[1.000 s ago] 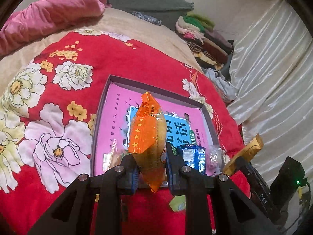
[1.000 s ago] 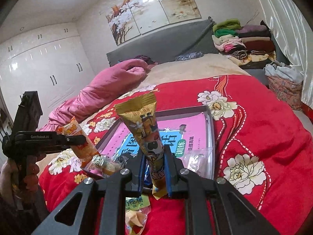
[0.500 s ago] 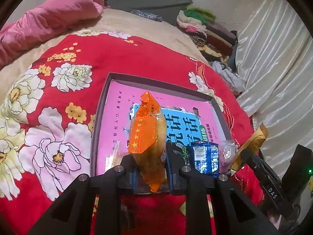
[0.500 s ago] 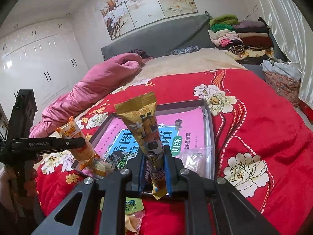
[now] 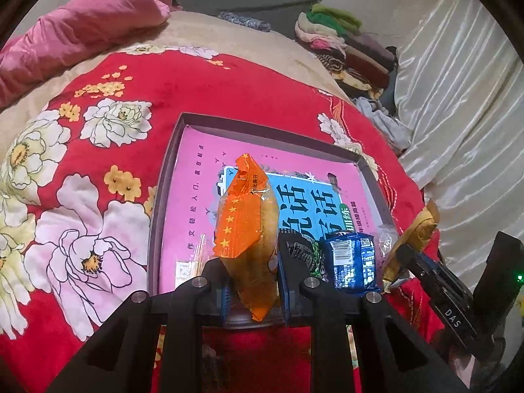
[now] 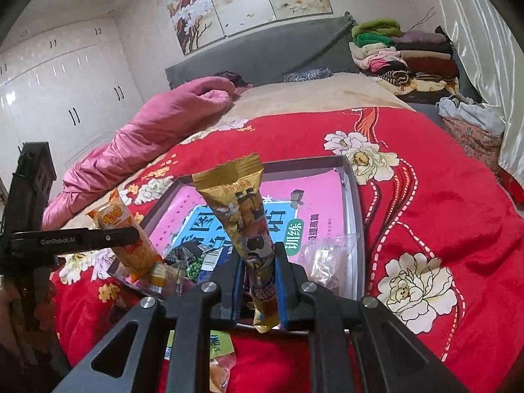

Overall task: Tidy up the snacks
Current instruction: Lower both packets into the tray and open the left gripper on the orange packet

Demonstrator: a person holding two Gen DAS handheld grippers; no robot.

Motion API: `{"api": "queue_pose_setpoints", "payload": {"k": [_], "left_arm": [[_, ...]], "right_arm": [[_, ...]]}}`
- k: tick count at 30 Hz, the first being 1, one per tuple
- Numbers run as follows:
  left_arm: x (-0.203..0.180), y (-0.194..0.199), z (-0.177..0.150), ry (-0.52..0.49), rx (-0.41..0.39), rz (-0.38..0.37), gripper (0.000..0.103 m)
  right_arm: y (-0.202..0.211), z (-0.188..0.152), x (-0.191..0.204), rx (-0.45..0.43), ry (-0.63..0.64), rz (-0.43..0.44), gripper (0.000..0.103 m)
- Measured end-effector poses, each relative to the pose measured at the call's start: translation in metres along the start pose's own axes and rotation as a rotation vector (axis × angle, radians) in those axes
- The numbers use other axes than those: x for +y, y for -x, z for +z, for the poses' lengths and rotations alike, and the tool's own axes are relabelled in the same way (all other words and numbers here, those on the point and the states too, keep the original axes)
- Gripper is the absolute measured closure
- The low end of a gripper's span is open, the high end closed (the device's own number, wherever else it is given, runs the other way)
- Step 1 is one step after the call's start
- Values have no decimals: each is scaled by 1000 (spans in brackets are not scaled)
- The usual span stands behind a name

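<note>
My left gripper (image 5: 250, 286) is shut on an orange snack packet (image 5: 247, 229) and holds it upright over the near edge of a shallow dark box (image 5: 262, 131) with a pink book inside. My right gripper (image 6: 258, 290) is shut on a gold snack stick (image 6: 244, 216), also upright over the box's near edge (image 6: 355, 209). The left gripper and the orange packet (image 6: 126, 229) show at the left of the right wrist view. The gold stick (image 5: 416, 232) shows at the right of the left wrist view. A blue packet (image 5: 352, 262), a dark green packet (image 6: 185, 257) and a clear wrapper (image 6: 327, 258) lie in the box.
The box lies on a red flowered blanket (image 5: 108, 170) on a bed. A pink quilt (image 6: 157, 131) lies at the far left. Folded clothes (image 6: 402, 55) are stacked at the far right by a white curtain (image 5: 465, 131). Loose snack packets (image 6: 213, 347) lie on the blanket before the box.
Both grippers have moved a little closer to the box and lower, each still holding its packet. The right gripper appears nearer in the left wrist view.
</note>
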State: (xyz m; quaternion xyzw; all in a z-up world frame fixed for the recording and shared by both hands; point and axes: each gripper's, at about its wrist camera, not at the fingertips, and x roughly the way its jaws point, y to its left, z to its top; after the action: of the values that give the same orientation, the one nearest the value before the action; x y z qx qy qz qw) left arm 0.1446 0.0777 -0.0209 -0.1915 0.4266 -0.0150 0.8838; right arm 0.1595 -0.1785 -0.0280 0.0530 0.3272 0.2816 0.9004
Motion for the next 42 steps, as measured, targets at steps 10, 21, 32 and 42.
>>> {"api": "queue_pose_setpoints", "payload": {"k": [10, 21, 32, 42], "left_arm": [[-1, -7, 1, -5, 18, -6, 80], [-4, -16, 3, -24, 43, -9, 80], [-8, -30, -3, -36, 96, -27, 80], [-8, -30, -6, -30, 87, -34, 80]], "right_arm": [[-17, -4, -6, 48, -11, -29, 85], [-23, -6, -5, 54, -17, -11, 84], [-24, -6, -4, 57, -27, 11, 76], [-19, -5, 3, 36, -1, 38, 68]]}}
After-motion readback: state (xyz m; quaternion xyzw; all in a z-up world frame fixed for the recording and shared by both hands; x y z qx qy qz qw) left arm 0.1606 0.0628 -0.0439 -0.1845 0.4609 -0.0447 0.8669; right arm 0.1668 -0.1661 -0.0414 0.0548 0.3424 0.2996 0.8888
